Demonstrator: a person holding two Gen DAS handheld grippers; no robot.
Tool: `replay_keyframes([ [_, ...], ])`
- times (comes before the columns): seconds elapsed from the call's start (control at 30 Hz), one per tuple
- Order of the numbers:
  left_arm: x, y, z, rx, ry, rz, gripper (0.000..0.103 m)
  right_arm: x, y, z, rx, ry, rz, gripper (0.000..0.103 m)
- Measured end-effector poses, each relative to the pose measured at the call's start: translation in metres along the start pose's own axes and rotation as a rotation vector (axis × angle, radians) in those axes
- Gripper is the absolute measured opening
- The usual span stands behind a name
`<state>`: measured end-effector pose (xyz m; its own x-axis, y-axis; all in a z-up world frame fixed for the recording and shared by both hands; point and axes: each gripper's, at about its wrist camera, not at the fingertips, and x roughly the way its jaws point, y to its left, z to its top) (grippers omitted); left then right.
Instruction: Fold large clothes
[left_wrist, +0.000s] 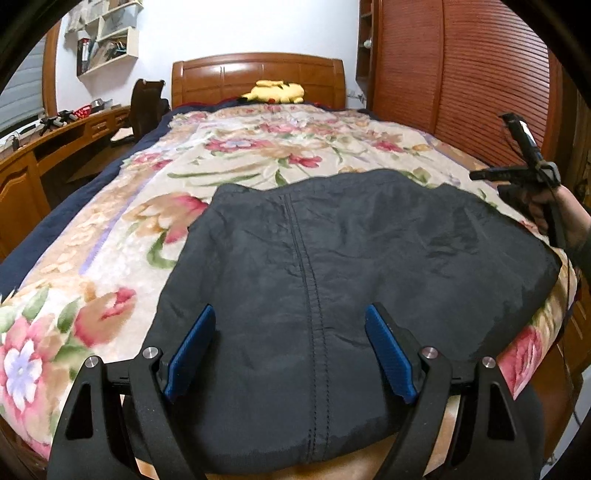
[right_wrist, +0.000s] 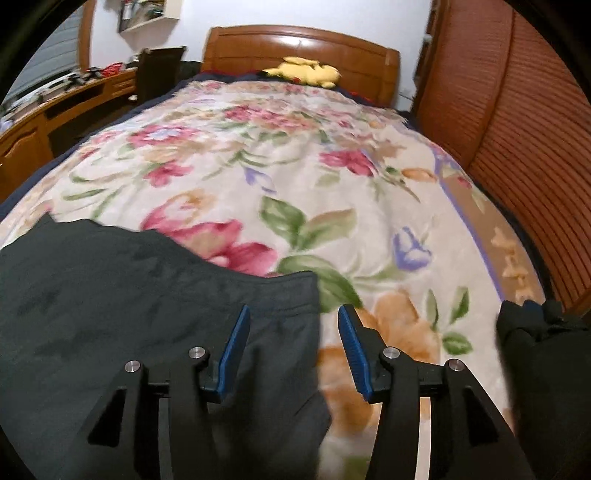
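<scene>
Both grippers' jaws spread empty, left gripper (left_wrist: 288, 347) over dark garment (left_wrist: 332, 251), right gripper (right_wrist: 291, 347) astride its corner, likely to pinch for folding.

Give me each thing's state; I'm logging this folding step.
Dark garment: lying flat on the bed, seam up.
Left claw: open above the garment, empty.
Right claw: open over the garment's corner, gripping nothing.
Floral blanket: spread out.
Yellow plush toy: lying at the headboard.

Left wrist view: low at the bed's foot, close over the dark garment (left_wrist: 332, 266), facing the headboard (left_wrist: 258, 79). Right wrist view: similar heading, slightly blurred, apparently further right. Both share the floral blanket (right_wrist: 295, 177).
</scene>
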<state>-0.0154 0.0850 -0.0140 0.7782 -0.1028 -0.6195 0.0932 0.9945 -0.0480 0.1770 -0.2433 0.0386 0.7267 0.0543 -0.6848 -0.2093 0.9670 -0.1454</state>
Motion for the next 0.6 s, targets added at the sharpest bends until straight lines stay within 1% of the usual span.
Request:
replay_keyframes([
  [0.2, -0.01, -0.006, 0.001, 0.002, -0.024, -0.019, 0.084, -0.049, 0.048, -0.03, -0.125, -0.053, 0.12, 0.052],
  [0.37, -0.02, -0.014, 0.0, 0.015, -0.039, -0.026, 0.084, -0.07, 0.087, -0.053, -0.172, -0.087, 0.151, 0.052],
  [0.43, -0.024, -0.018, -0.001, 0.02, -0.044, -0.029, 0.084, -0.074, 0.093, -0.06, -0.174, -0.087, 0.18, 0.052],
  [0.6, -0.028, -0.029, -0.007, 0.033, -0.045, -0.038, 0.084, -0.08, 0.099, -0.077, -0.17, -0.082, 0.224, 0.052],
])
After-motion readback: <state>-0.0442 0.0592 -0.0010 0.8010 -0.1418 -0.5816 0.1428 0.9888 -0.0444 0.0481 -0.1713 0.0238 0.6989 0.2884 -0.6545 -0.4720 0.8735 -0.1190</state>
